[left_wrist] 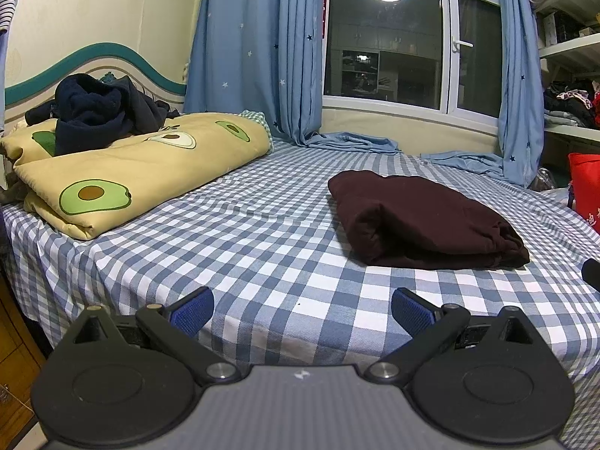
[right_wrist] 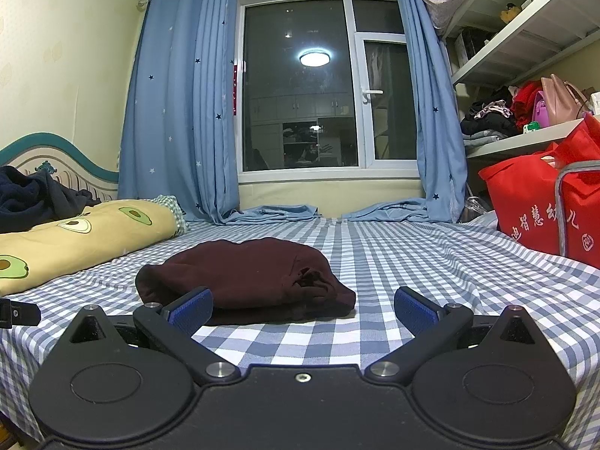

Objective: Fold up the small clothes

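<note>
The left claw stands wide, its blue pads far apart with only checked sheet between them, holding nothing. The right claw is just as wide and empty; its left pad overlaps the near edge of the maroon garment in the picture, but whether it touches the cloth cannot be told.

The maroon garment lies folded into a thick bundle on the bed, ahead and to the right of the left claw, and straight ahead of the right claw, slightly to its left. From the right wrist its near end shows a bunched, crumpled knot of fabric; the left wrist sees instead a smooth top and layered fold edges. What sort of garment it is cannot be made out.

At the right edge of the left view a dark rounded shape is cut off; at the left edge of the right view a black part is cut off likewise.

Further out, a folded avocado-print quilt lies by the headboard with a heap of dark navy clothes on top, mostly cropped in the right view. The red bag with white characters shows broadly in the right view, only as a sliver in the left. Blue star curtains pool on the bed below the window.
</note>
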